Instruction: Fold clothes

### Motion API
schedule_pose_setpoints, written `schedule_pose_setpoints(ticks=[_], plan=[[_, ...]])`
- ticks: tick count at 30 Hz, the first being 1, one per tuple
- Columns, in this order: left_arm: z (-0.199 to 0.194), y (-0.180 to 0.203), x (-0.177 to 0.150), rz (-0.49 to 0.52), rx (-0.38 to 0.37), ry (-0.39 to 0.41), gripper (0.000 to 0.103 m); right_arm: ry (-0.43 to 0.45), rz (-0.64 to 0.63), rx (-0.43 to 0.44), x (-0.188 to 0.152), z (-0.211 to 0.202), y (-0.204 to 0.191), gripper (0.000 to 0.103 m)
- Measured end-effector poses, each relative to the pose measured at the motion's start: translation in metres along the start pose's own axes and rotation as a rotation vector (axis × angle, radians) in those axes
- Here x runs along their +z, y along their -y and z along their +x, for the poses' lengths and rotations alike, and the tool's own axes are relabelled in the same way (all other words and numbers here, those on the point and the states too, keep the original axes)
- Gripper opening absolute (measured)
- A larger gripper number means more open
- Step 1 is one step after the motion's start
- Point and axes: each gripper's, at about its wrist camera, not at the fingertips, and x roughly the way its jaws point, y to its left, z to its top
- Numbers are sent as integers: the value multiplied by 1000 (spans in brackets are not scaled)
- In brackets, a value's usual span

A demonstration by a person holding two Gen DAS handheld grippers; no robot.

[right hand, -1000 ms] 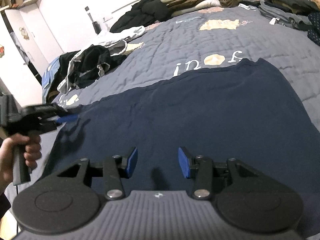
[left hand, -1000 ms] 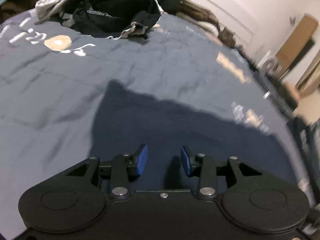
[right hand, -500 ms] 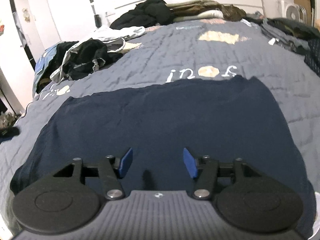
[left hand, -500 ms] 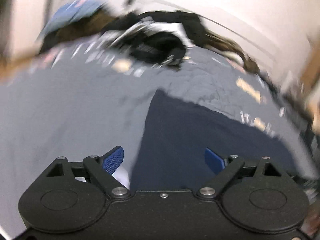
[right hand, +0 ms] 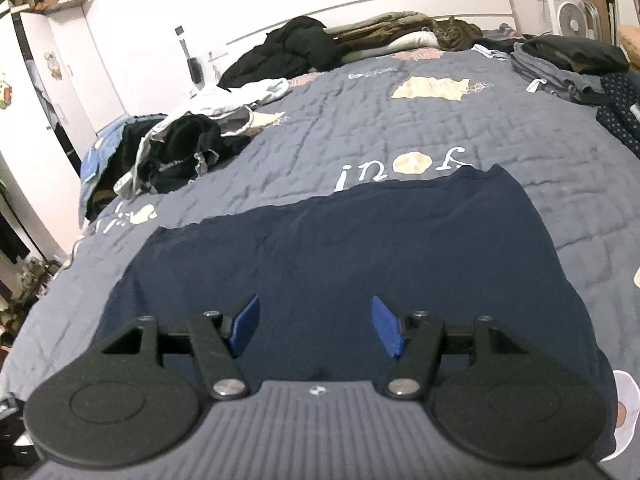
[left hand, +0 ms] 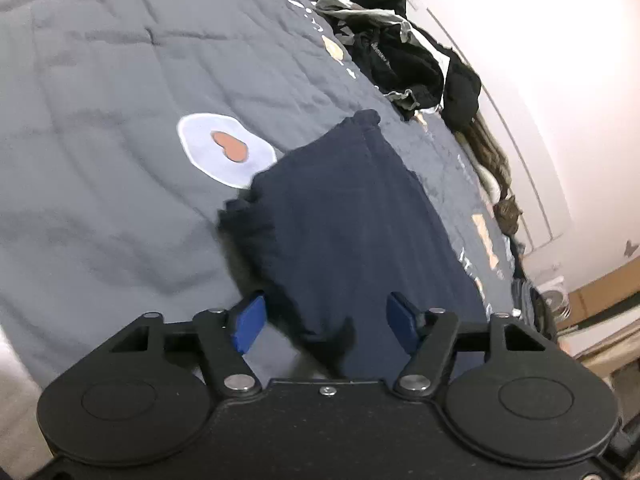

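A dark navy garment (right hand: 360, 248) lies spread flat on the grey quilted bed cover (right hand: 400, 128). In the left wrist view the same garment (left hand: 352, 220) runs away from me, its near corner bunched and wrinkled. My left gripper (left hand: 326, 322) is open and empty, low over that near corner, straddling its edge. My right gripper (right hand: 316, 326) is open and empty, hovering over the garment's near side.
A pile of black and grey unfolded clothes (right hand: 176, 152) lies at the bed's left; it also shows in the left wrist view (left hand: 400, 56). Folded clothes (right hand: 568, 64) stack at the far right. A tabby cat (right hand: 452, 34) rests by the headboard. A white wardrobe (right hand: 36, 100) stands left.
My left gripper swung left and down to the garment's near corner and opened wider. My right gripper opened wider and stayed over the garment's near side.
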Motion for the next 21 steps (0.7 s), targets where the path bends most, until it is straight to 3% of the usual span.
schedule_pose_setpoints(ticks=[6,9,11,15,21], plan=[[21,-4,1,-64,7,37,49,11,19,7,1,-6,7,64],[26,-8,4,-111,15,54,30,8,31,1,1,-6,12,64],[27,-4,6,-77,28,56,17,7,39,-2,1,-7,15,64],[22,34,7,179,31,77,10,13,54,3,3,-9,22,64],[25,137,-24,731,-13,80,8,58,126,1,16,-26,43,64]])
